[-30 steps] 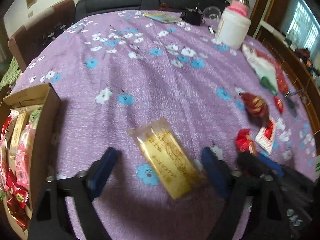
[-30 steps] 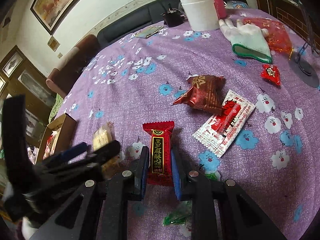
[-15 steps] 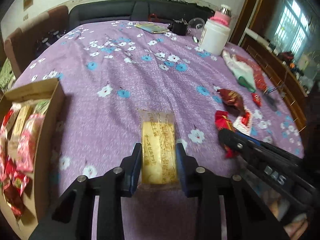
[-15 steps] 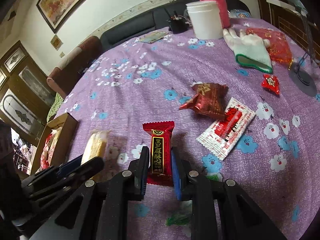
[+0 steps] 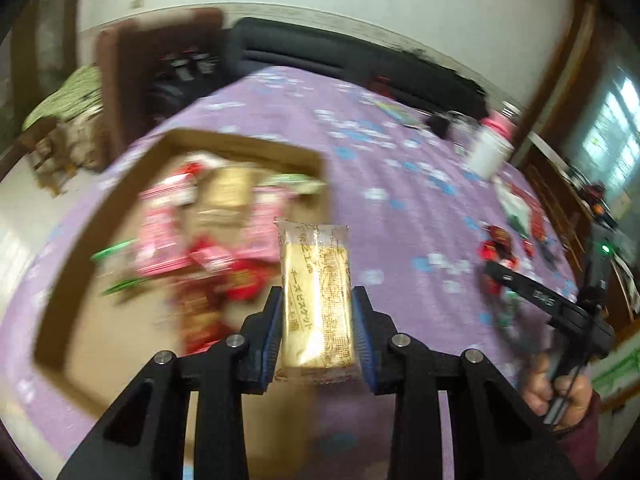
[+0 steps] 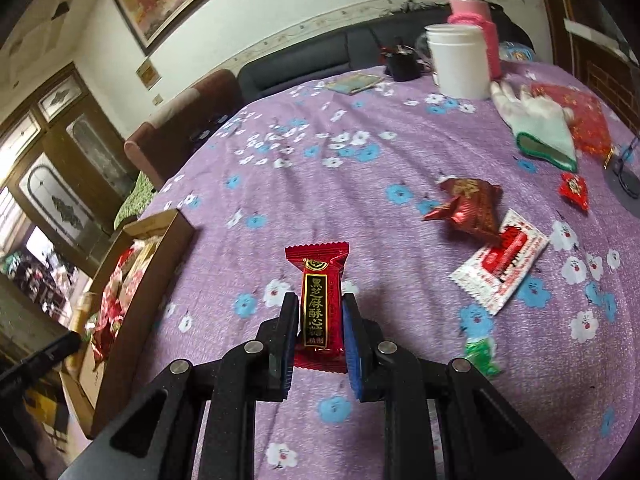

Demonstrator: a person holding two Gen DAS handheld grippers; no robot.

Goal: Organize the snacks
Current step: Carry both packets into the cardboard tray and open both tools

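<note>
With the left gripper [image 5: 317, 332] pinching the yellow biscuit pack [image 5: 316, 300] above the near right edge of the cardboard box [image 5: 120, 208] and the right gripper [image 6: 320, 334] clamping the red candy [image 6: 319, 304], a hasty release could drop the pack outside onto the purple tablecloth [image 6: 340, 184].

Glossy clear plastic wraps the biscuit pack [image 5: 316, 300]; shiny red foil covers the candy [image 6: 320, 304]. The box [image 6: 160, 248] is matt brown cardboard, the tablecloth [image 6: 320, 184] woven cloth.
</note>
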